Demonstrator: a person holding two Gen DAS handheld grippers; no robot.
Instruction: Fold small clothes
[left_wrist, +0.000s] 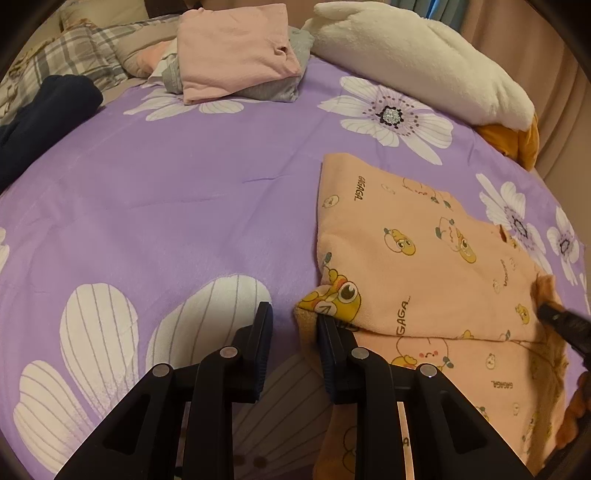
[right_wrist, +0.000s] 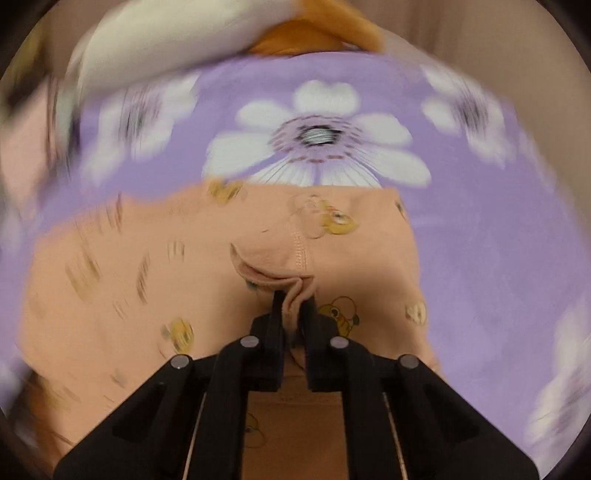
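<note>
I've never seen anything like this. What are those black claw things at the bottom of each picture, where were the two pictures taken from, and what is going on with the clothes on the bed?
The black claws are hand-held grippers, one in each of a person's hands, each carrying a wide-angle camera that looks along its two fingers. One picture comes from the left gripper, the other from the right gripper.

Both look down on a purple flowered bedsheet. On it lies a peach garment printed with ducks, partly folded. Further back sit a folded pink garment on a grey one, a dark blue garment and a white plush pillow.

The left gripper's jaws stand apart, one finger tucked at the garment's corner. The right gripper is pinching a fold of the peach garment; its picture is blurred.
</note>
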